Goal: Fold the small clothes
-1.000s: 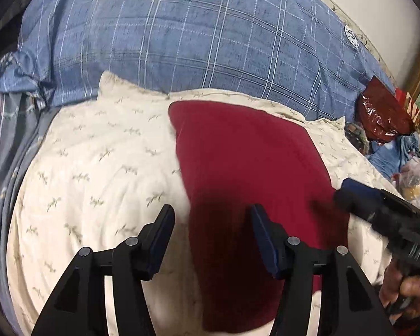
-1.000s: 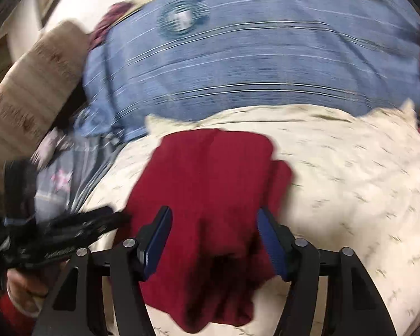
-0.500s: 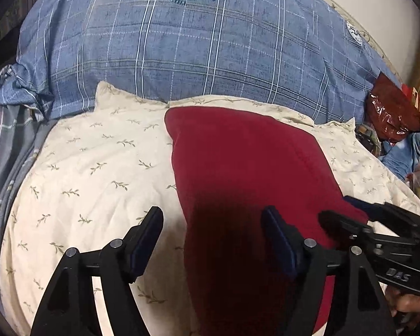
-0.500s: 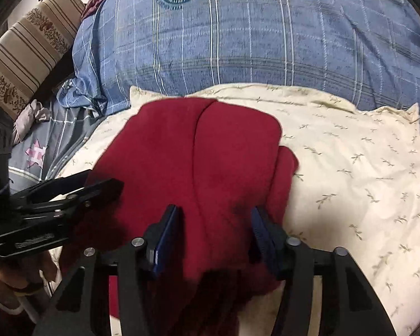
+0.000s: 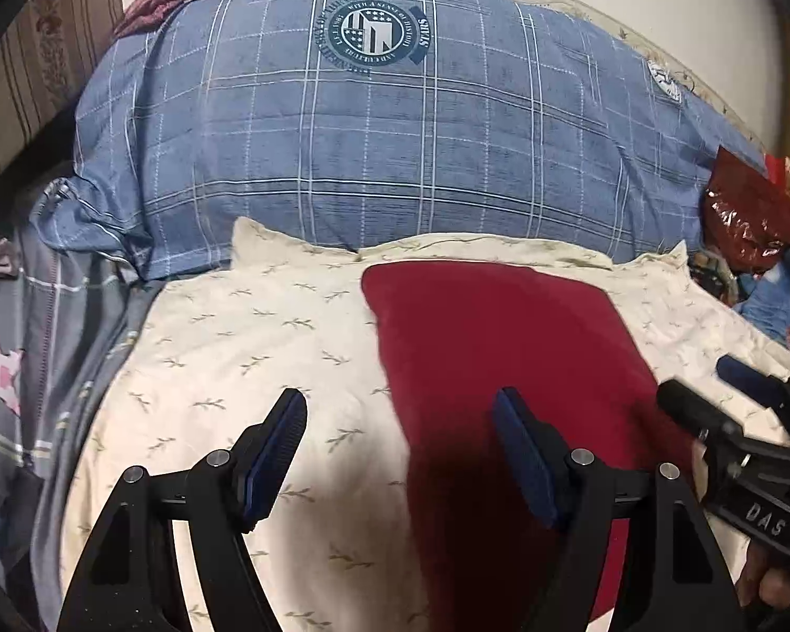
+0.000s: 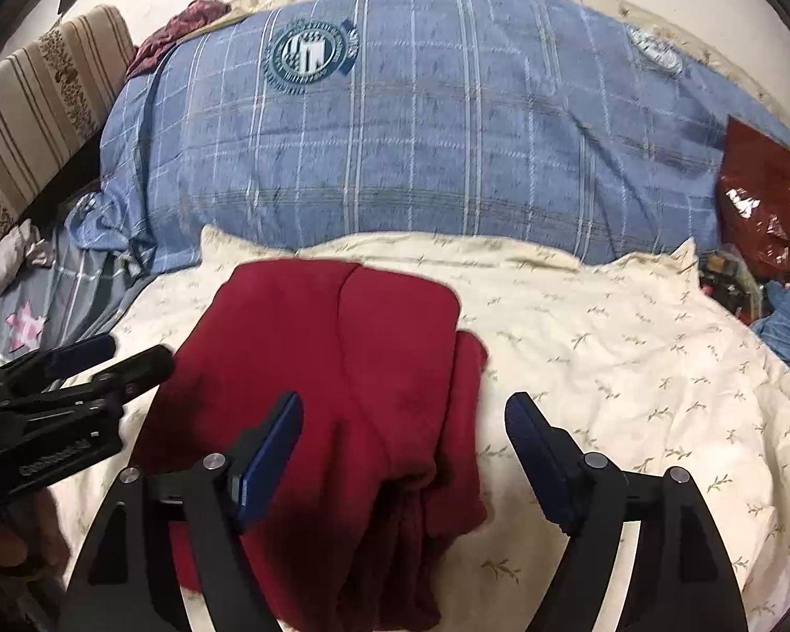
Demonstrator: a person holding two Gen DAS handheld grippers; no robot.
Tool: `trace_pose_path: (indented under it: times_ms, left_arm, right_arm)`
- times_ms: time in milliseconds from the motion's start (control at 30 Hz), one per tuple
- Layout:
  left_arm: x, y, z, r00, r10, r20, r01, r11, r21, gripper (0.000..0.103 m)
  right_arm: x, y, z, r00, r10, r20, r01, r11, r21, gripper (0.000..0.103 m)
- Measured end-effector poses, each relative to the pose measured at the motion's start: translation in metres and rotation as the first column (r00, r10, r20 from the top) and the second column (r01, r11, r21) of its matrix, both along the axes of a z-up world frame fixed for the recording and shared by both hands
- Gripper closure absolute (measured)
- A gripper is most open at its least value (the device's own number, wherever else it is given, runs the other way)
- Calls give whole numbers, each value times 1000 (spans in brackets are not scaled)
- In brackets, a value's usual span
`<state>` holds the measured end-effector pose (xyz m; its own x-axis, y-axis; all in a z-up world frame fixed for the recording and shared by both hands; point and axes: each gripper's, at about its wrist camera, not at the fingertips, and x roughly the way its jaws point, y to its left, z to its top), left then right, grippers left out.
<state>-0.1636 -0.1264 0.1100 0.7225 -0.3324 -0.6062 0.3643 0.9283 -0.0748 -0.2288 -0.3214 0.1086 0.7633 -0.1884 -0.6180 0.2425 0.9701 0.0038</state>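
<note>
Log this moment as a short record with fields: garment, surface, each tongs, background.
garment: red garment, folded into layers, lying flat
surface: cream leaf-print sheet, under the garment
left tongs: open, empty, above the garment's left edge
right tongs: open, empty, above the garment's right part
background: blue plaid pillow behind the sheet; shiny red bag at far right

Dim warm indoor light, soft foreground shadows, heavy fisheye edge warping.
</note>
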Motion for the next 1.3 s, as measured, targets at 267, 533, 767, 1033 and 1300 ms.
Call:
trace_pose_path:
  times_ms: [267, 533, 767, 1033, 1300]
  left_arm:
    - [-8, 0, 1, 999, 38, 29, -39, 999, 26, 30]
    - [-5, -5, -4, 999, 47, 23, -48, 997, 56, 30]
    - [-3, -6, -3, 999, 41, 26, -42, 997, 59, 30]
    - [-3, -5, -4, 999, 38, 22, -39, 998, 58, 30]
    - [-3, -7, -7, 999, 38, 20, -39, 997, 64, 30]
  right_arm:
    - [7, 2, -8, 999, -8, 36, 9, 1000, -13, 19]
    - [7, 1, -11, 1000, -10, 25, 11, 1000, -19, 18]
    - [7, 2, -13, 1000, -1, 14, 1, 1000, -11, 18]
    - [7, 7, -14, 1000, 9, 9, -9, 1000, -8, 18]
    - [8, 5, -15, 1000, 7, 7, -7, 1000, -1, 18]
